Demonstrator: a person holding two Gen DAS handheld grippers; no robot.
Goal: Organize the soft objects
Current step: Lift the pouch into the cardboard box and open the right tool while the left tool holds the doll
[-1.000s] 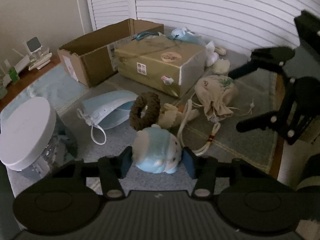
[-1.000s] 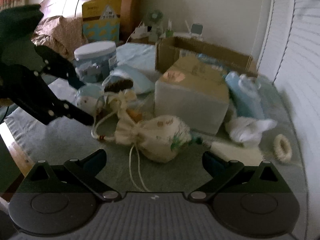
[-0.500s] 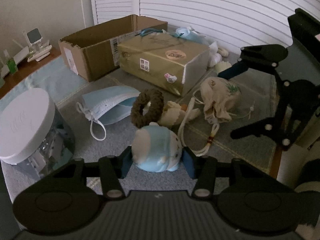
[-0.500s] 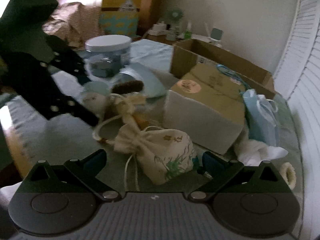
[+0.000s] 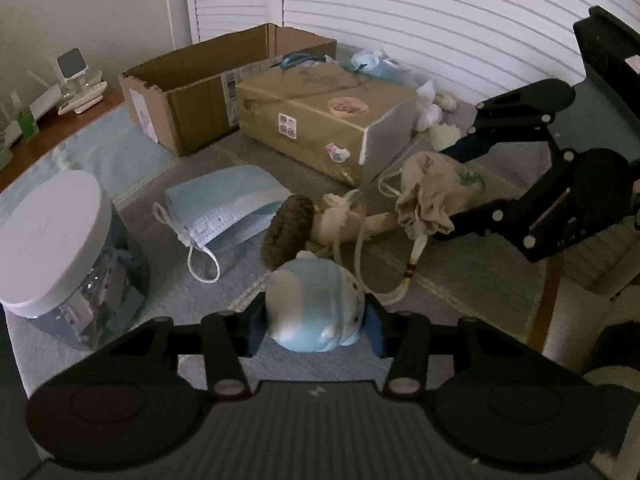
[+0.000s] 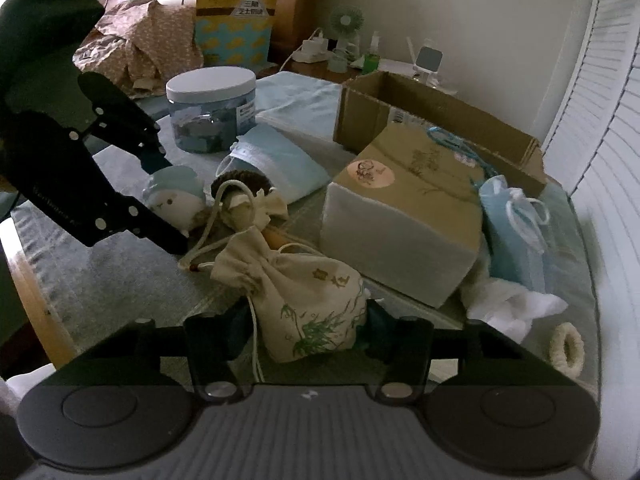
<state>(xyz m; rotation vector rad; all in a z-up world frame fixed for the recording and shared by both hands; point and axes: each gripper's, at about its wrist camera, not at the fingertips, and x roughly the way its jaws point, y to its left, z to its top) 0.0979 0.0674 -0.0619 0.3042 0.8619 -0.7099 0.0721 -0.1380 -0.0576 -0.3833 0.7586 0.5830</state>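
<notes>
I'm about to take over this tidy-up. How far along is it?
Barely started: the open cardboard box shows nothing inside. In hand: left gripper closing on the blue plush toy; right gripper closing around the drawstring pouch. Left: face mask, brown scrunchie, blue bag.

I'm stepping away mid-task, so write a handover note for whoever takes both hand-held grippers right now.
Left hand-held gripper: jaws closing on the blue plush toy, which sits between the pads on the grey mat.
Right hand-held gripper: jaws closing around the beige drawstring pouch, also on the mat.
Nearby: brown scrunchie, face mask, a second small pouch with loose cords, closed gold box, open cardboard box behind it.
Done: nothing visibly sorted yet.
Left: finish both grasps, lift, put the soft items away, probably in the open box; watch the tangled cords.
</notes>
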